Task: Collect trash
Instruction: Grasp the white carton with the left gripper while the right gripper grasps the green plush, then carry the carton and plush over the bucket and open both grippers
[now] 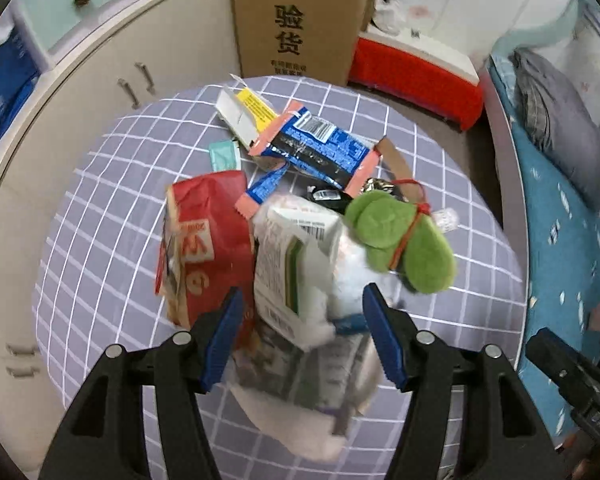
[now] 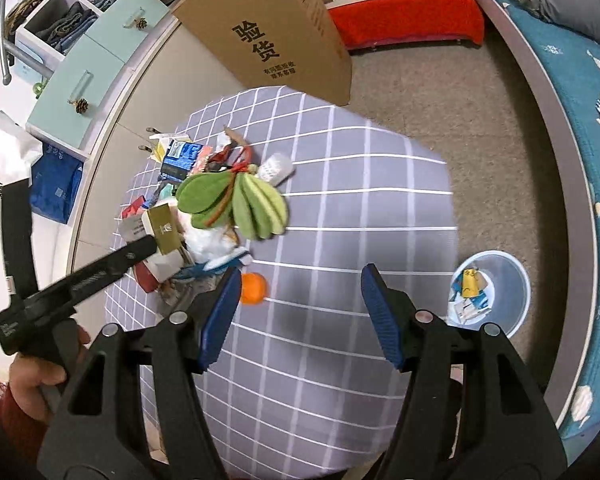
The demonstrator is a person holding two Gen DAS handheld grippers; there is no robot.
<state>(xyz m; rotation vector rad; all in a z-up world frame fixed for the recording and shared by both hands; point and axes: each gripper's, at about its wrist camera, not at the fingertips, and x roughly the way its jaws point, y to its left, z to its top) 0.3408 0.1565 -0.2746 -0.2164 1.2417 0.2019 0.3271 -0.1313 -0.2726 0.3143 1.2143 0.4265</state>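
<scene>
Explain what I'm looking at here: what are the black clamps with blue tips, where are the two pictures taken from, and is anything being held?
No robot: a person holds a two-finger gripper in each hand, each carrying a wide-angle camera looking along its fingers. One picture is from the left gripper, the other from the right gripper, where a hand shows. Both stand open, holding nothing. On the checked tablecloth lies a trash pile: wrappers, cartons, a green felt leaf piece, plus an orange ball. A blue bin on the floor already holds some trash.
</scene>
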